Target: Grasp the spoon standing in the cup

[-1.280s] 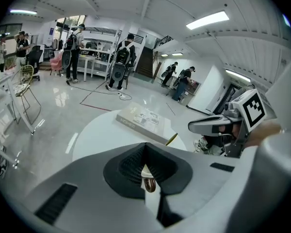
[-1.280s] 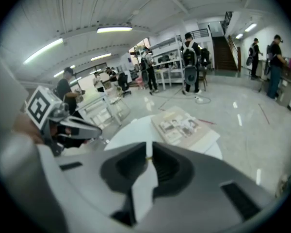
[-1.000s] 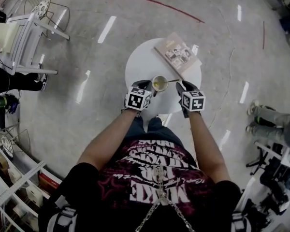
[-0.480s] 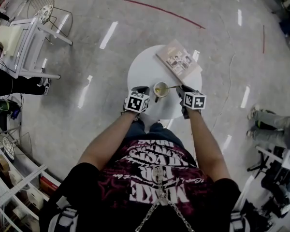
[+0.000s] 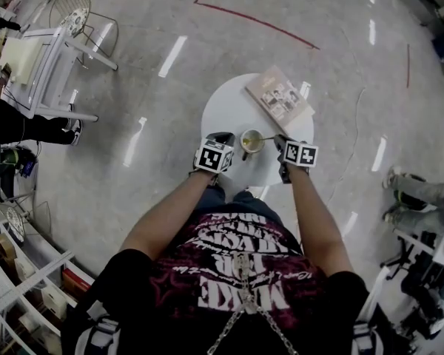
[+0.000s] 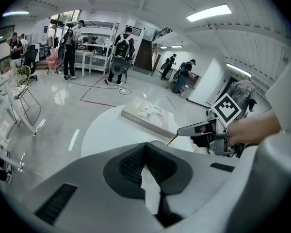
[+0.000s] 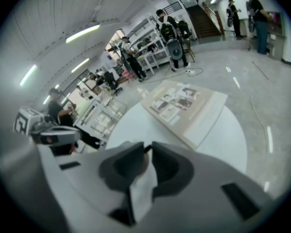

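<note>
The round white table (image 5: 229, 106) fills the middle of the head view, and the person stands at its near edge with both tools brought in low. At centre-left, the left gripper (image 5: 226, 140) sits just beside the cup (image 5: 251, 143). Its jaw tips meet with nothing I can make out between them, and the placement looks meant to steady or guard the cup while the other hand works. The cup stands near the table's lower edge, between the two grippers. The spoon (image 5: 267, 138) stands in it, bowl down inside and handle leaning out over the rim. Its long axis runs roughly level across the frame toward the right. In the left gripper view it climbs up and to the right from the cup. The book (image 5: 278, 98) lies flat at the table's upper right, apart from all this. The right gripper (image 5: 281, 143) meets the handle's free end. Its jaws have just been closing and now pinch that thin tip, which suits the handle pointing straight at it.
</note>
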Motion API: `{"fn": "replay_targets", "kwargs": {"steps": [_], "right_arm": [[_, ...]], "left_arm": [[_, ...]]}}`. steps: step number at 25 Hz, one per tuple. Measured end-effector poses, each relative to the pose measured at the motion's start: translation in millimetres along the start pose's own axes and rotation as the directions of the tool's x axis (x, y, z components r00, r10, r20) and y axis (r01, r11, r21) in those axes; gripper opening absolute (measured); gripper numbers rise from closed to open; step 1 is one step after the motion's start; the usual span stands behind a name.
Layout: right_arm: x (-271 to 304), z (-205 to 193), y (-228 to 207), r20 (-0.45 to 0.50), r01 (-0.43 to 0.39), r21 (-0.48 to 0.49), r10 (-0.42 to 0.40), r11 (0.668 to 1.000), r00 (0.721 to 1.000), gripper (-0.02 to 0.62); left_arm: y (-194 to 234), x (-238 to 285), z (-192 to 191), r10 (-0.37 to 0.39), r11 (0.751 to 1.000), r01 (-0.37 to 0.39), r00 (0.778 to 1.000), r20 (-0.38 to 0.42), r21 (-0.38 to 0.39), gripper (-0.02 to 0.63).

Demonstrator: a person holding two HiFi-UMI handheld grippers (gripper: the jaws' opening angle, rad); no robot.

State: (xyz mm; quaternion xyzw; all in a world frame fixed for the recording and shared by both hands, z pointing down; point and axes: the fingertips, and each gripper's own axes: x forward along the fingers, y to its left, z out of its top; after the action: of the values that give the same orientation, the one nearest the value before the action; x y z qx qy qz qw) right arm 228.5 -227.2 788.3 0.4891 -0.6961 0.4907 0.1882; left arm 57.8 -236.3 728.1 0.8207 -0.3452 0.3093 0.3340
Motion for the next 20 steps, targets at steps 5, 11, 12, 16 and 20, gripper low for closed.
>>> {"fn": "replay_targets", "kwargs": {"steps": [5,11,12,16,20], "right_arm": [[-5.1,0.6,14.6,-0.001,-0.031,-0.065,0.031,0.997,1.000,0.051],[-23.0,1.7,40.3,0.013,-0.046,-0.201,0.050,0.979,0.999,0.037],[-26.2,1.3,41.9,0.018,-0.040,-0.219,0.045,0.975,0.999,0.037],[-40.8,0.6,47.2,0.036,-0.023,-0.263,0.033,0.965,0.999,0.035],[-56.5,8.7,50.5,0.081,-0.027,-0.245,0.048,0.969,0.996,0.035]], "left_arm": [[4.3,-3.8,2.6,0.007,1.000,-0.007,1.000,0.004,0.005,0.025],[7.7,-3.6,7.8,-0.003,1.000,0.003,1.000,0.019,-0.023,0.025],[6.5,-4.5,11.1,-0.007,1.000,0.007,1.000,0.026,-0.024,0.025],[5.3,-15.1,28.3,-0.002,1.000,0.002,0.998,0.061,-0.002,0.025],[7.5,-19.6,40.5,0.003,1.000,-0.002,0.996,0.084,-0.013,0.025]]}}
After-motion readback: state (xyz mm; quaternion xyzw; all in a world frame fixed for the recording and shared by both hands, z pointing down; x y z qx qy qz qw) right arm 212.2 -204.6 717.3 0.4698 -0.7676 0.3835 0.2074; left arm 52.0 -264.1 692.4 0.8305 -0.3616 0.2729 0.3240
